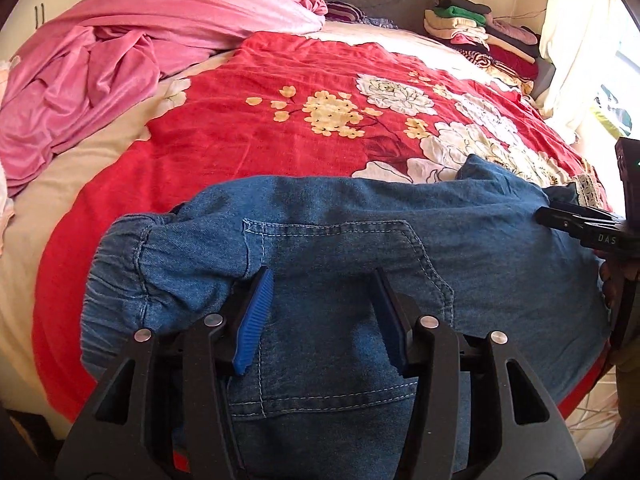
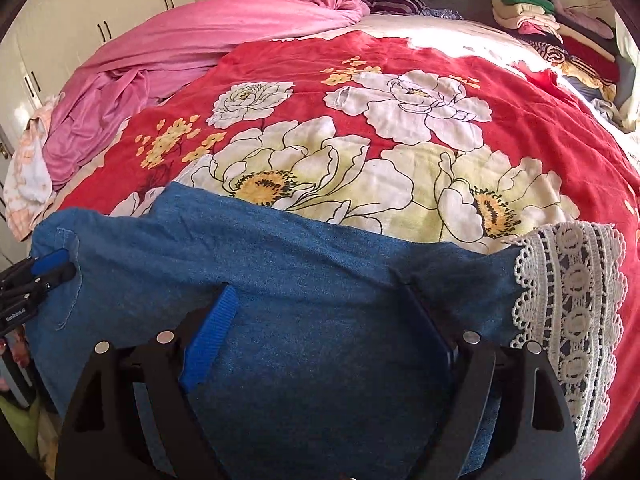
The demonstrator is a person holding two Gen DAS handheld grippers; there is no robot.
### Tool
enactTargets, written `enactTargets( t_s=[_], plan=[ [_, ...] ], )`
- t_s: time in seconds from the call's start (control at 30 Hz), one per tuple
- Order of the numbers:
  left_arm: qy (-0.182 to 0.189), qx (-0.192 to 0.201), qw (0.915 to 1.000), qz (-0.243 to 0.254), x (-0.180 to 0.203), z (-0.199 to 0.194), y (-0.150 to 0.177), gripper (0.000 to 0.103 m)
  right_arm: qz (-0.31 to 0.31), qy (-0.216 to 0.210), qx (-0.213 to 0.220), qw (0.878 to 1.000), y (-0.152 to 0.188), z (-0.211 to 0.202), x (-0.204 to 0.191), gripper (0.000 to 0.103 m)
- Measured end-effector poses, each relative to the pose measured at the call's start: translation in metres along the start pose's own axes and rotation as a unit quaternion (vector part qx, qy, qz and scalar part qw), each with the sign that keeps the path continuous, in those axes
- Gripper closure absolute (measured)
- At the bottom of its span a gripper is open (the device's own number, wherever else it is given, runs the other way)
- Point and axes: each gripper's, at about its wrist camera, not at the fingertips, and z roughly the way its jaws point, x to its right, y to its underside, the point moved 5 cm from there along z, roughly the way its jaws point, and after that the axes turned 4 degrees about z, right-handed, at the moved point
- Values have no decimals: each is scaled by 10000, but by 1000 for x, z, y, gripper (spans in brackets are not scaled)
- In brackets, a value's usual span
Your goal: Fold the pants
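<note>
Blue denim pants (image 1: 344,240) lie across the near edge of the bed, with an elastic waistband (image 1: 116,280) at left and a back pocket facing up. In the right wrist view the pants (image 2: 280,280) end in a white lace cuff (image 2: 568,300) at right. My left gripper (image 1: 322,276) is open, its blue pads spread over the pocket area. My right gripper (image 2: 316,292) is open over the leg fabric. The right gripper also shows at the right edge of the left wrist view (image 1: 560,216), and the left gripper at the left edge of the right wrist view (image 2: 52,268).
A red floral bedspread (image 1: 280,120) covers the bed. A crumpled pink sheet (image 1: 120,68) lies at back left. A stack of folded clothes (image 1: 480,36) sits at back right by the headboard. White wardrobe doors (image 2: 100,12) stand on the left.
</note>
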Motion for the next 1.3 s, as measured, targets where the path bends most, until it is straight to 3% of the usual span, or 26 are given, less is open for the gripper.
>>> enactTargets(
  t_s=[0.17,0.6,0.87,0.93,1.3],
  plan=[
    [-39,106,9999,9,3,-19,-2,37,240,-218,354,9989,4,-34,-11,20],
    [-133,513,9985,-161,-10,-72,-2,22,252,-289,480,9981,20,-73,-26,20],
    [-337,598,9972,-299,-26,-83,6,11,-236,-303,558,9977,12,-83,-62,20],
    [-412,586,9969,-338,-33,-83,10,11,-420,-331,552,9970,5,-82,-76,5],
    [-546,380,9943,-831,-76,-75,35,10,-1689,-847,496,9807,-33,-51,-184,5]
  ],
)
